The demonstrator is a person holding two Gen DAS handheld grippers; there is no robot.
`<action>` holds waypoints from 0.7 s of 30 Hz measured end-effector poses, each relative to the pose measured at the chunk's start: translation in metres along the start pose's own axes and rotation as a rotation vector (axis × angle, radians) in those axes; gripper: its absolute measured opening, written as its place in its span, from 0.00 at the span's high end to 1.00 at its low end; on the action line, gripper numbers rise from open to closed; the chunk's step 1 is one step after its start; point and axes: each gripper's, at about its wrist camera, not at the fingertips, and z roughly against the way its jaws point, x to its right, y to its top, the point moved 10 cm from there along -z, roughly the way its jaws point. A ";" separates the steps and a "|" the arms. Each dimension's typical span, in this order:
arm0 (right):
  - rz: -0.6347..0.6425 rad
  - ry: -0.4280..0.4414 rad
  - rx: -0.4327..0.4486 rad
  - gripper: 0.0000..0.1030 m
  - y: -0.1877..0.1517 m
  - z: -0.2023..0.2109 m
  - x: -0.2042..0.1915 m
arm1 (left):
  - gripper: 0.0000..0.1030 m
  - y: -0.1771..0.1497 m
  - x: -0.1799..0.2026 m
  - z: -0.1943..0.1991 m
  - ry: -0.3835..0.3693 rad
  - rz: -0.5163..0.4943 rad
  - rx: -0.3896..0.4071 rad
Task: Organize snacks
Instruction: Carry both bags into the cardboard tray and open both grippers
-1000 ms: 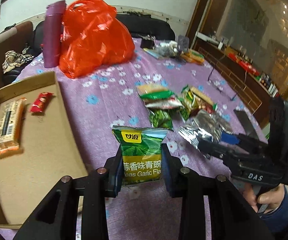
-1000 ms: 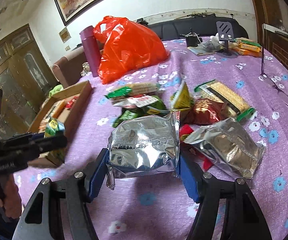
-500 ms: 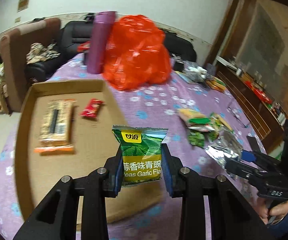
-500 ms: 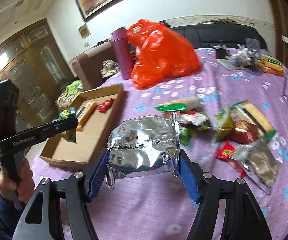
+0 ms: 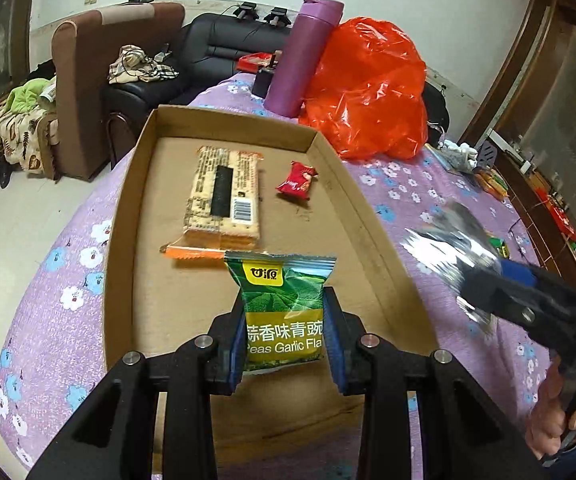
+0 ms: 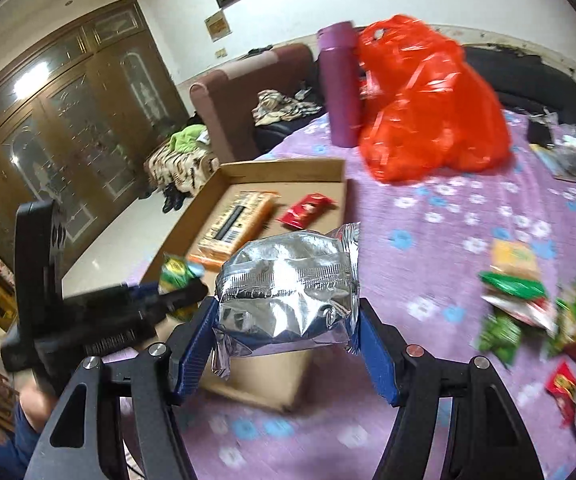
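Note:
My left gripper [image 5: 283,336] is shut on a green pea snack packet [image 5: 283,300], held upright above the near part of a shallow cardboard box [image 5: 352,208]. Inside the box lie a long cracker pack [image 5: 223,196] and a small red snack [image 5: 296,180]. My right gripper [image 6: 288,320] is shut on a crinkled silver foil bag [image 6: 288,284], held above the box's [image 6: 288,168] near right corner. The left wrist view shows the silver bag [image 5: 448,240] blurred, just right of the box. The right wrist view has the left gripper and green packet [image 6: 175,272] at left.
A purple bottle [image 5: 306,56] and an orange plastic bag [image 5: 368,88] stand behind the box on the purple flowered tablecloth [image 5: 59,280]. A heap of loose snack packets [image 6: 536,304] lies to the right. Sofas and a wooden cabinet lie beyond the table's left edge.
Both grippers have swung left from the snack heap toward the cardboard box, each keeping its packet. The green packet now hangs over the box, the silver bag beside its right wall.

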 end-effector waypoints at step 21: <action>-0.037 -0.016 -0.142 0.29 0.013 -0.106 -0.009 | 0.68 -0.004 -0.019 -0.015 0.051 0.021 -0.024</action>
